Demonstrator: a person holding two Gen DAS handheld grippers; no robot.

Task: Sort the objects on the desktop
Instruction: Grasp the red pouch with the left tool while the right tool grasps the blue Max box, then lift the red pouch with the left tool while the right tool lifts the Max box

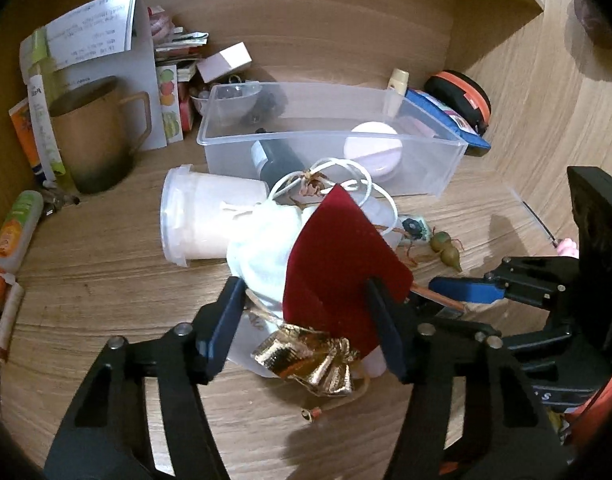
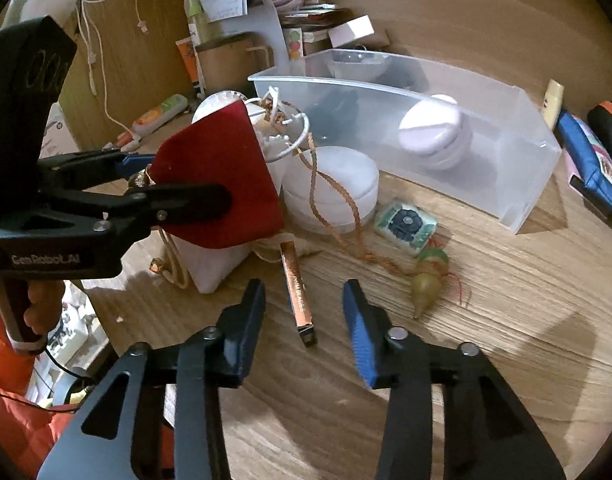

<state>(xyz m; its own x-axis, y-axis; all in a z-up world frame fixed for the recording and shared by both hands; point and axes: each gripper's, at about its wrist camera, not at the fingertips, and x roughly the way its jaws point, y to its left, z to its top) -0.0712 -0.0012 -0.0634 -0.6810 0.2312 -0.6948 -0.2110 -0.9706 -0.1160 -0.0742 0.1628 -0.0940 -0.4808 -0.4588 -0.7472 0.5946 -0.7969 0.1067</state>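
My left gripper (image 1: 306, 304) is closed on a dark red velvet pouch (image 1: 337, 264) with a gold top (image 1: 309, 360), held above the wooden desk; it also shows in the right wrist view (image 2: 222, 176). A white cloth bag (image 1: 266, 248) lies under it. My right gripper (image 2: 304, 312) is open and empty, its fingers on either side of a thin copper-coloured box (image 2: 298, 292) on the desk. A clear plastic bin (image 1: 329, 136) behind holds a pale round case (image 1: 371, 148) and a dark bottle (image 1: 278, 160).
A white tub (image 1: 202, 216) lies on its side left of the bin. A brass mug (image 1: 94, 136), papers and small boxes crowd the back left. A green patterned packet (image 2: 405, 226), a gourd charm on a cord (image 2: 425, 284) and a blue pouch (image 2: 589, 160) lie to the right.
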